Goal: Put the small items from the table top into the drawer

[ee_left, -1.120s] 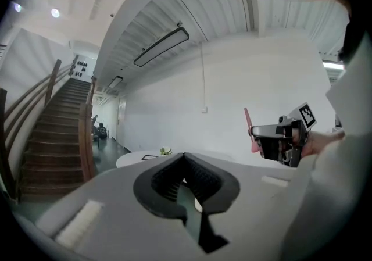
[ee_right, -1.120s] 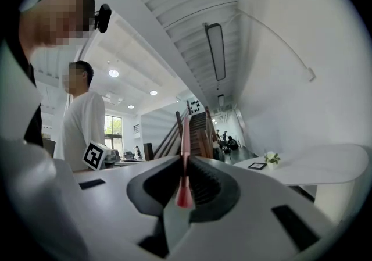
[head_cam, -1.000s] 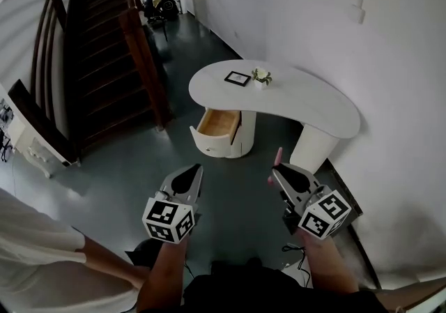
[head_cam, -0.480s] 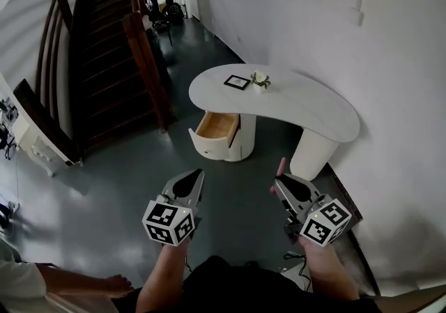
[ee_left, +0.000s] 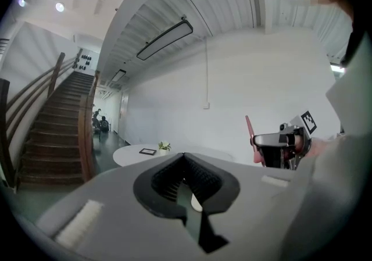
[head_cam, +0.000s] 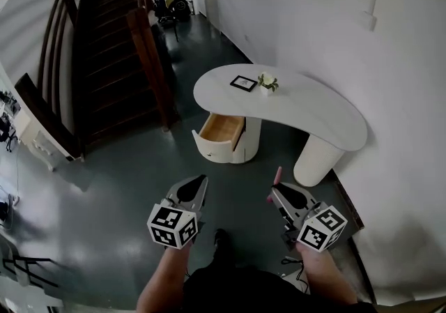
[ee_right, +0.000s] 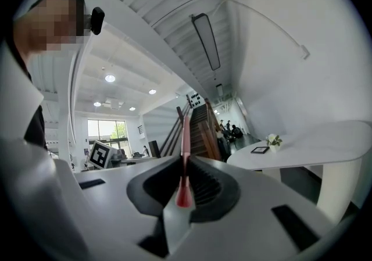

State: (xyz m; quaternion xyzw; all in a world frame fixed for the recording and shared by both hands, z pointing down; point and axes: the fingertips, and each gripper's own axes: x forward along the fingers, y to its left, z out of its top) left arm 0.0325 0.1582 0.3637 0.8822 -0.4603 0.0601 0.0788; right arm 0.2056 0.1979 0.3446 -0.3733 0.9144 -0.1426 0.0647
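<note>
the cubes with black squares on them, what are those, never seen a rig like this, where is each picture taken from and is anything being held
There is no robot here. A person holds a two-jaw left gripper and right gripper, and the marker cubes are parts of those. The wide picture comes from a camera on the person's head, looking down. The other two come from cameras riding on each gripper, looking along its jaws. The left gripper is shut with nothing in it. The right one is shut on a thin pink stick, perhaps a pen. Ahead stands a white table with a small framed picture and a little potted plant on top, and an open drawer below.
</note>
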